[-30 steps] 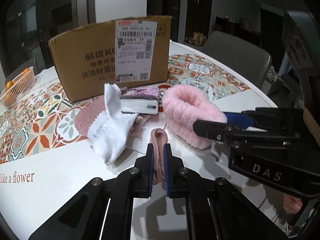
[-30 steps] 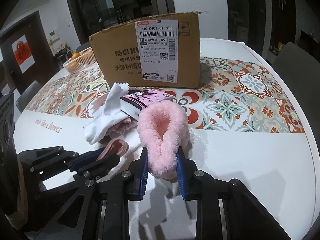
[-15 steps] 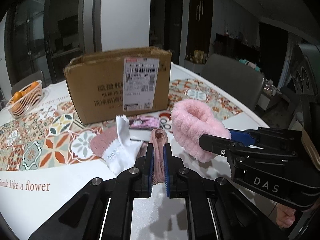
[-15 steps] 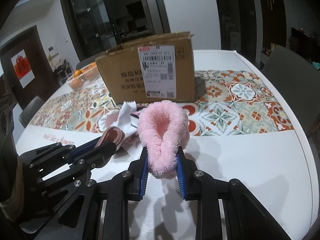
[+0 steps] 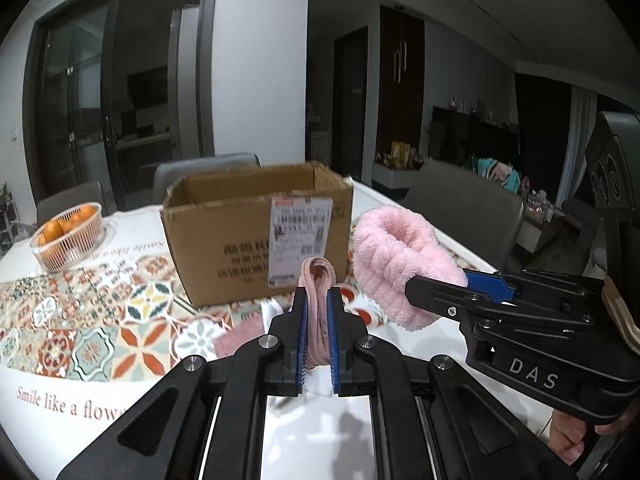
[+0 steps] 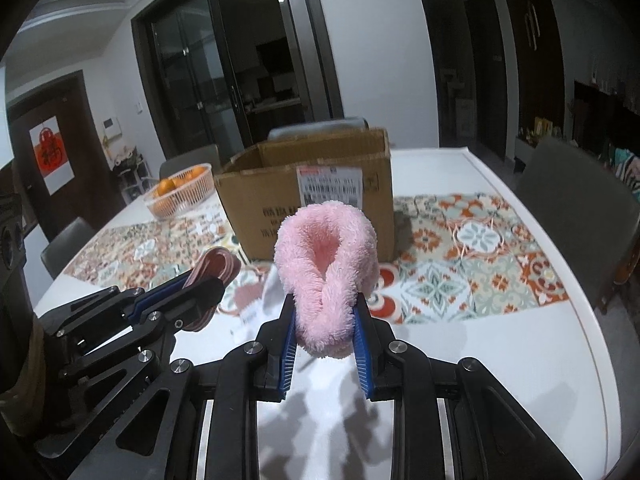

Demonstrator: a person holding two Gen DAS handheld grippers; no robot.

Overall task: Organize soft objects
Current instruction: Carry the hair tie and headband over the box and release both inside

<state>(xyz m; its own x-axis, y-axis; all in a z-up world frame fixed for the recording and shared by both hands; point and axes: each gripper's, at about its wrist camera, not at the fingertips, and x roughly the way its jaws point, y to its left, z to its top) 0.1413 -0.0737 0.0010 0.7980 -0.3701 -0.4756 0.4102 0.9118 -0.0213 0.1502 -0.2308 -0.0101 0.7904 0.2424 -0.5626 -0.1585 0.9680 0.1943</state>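
Above the near part of the table (image 6: 500, 360), two soft items are held in the air, one in each gripper. A fluffy pink headband (image 6: 326, 276) is pinched at its near end between the blue pads of the right gripper (image 6: 325, 334), whose jaws are closed partway onto the plush; its long axis runs away from the camera, and its folded loop points toward the far cardboard box (image 6: 320, 196). A slim dusty-pink band (image 5: 316, 308) is clamped by the left gripper (image 5: 317, 334), whose jaws are drawn almost together on it; it stands upright, its looped end rising above the fingertips toward the box. In the left wrist view the headband (image 5: 400, 264) is seen to the right of the slim band and apart from it. The box is open at the top, label side facing near, and stands on the patterned cloth (image 6: 460, 264). A white cloth (image 6: 260, 308) and a pink fabric piece (image 5: 240, 338), both blurred, lie on the table between the grippers and the box. A basket of oranges (image 5: 68, 236) sits far left. White tabletop lies bare to the right, up to the table's curved edge.
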